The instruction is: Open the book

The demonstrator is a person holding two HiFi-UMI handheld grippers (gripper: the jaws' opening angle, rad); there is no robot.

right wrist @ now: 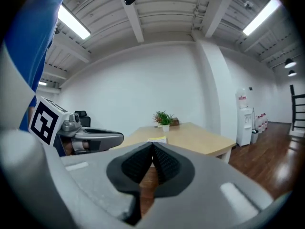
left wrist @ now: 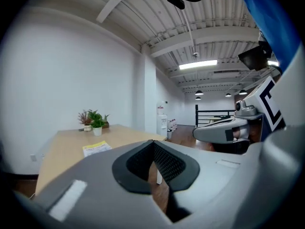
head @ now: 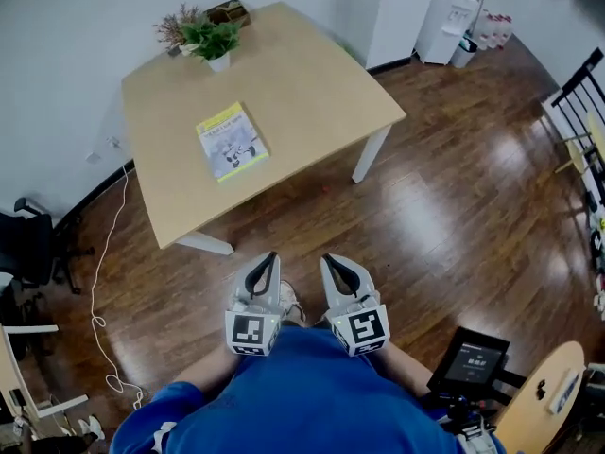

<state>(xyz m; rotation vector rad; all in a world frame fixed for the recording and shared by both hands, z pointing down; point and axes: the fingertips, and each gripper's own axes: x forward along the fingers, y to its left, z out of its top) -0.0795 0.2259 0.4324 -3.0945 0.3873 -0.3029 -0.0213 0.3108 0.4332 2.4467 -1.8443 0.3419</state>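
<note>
On the table: the book (head: 232, 141) lies flat and closed, its yellow-and-white cover up, a little askew to the edges of the table (head: 312, 83)
Book's place: the half of the table towards the left of the head view, with bare light wood on every side of it
Far edge of the table: a small potted plant (head: 213, 41) in a white pot stands well apart from the book, and a brown thing (head: 227, 10) that I cannot make out sits just behind it
Left gripper: I hold my left gripper (head: 270, 257) over the floor (head: 454, 216), short of the table's near edge and well apart from the book, pointing towards the table
Left jaws: clenched, the pad tips meeting and empty; through the slit lower down I see only floorboards
Right gripper: my right gripper (head: 330, 259) is just beside the left one, pointing the same way, also short of the table
Right jaws: clenched tip to tip, holding nothing; in the right gripper view the book shows just above their tips, far off on the table
Marker cubes: the marker cubes (head: 251, 332) sit at the back of each gripper, close against my blue shirt (head: 302, 395)
Floor: dark glossy wooden boards, with a white cable (head: 102, 282) trailing across them left of the table
Room's edges: a black office chair (head: 28, 244) at the left, a white water dispenser (head: 452, 17) by the far wall, and a dark screen (head: 470, 360) on a stand at my right
</note>
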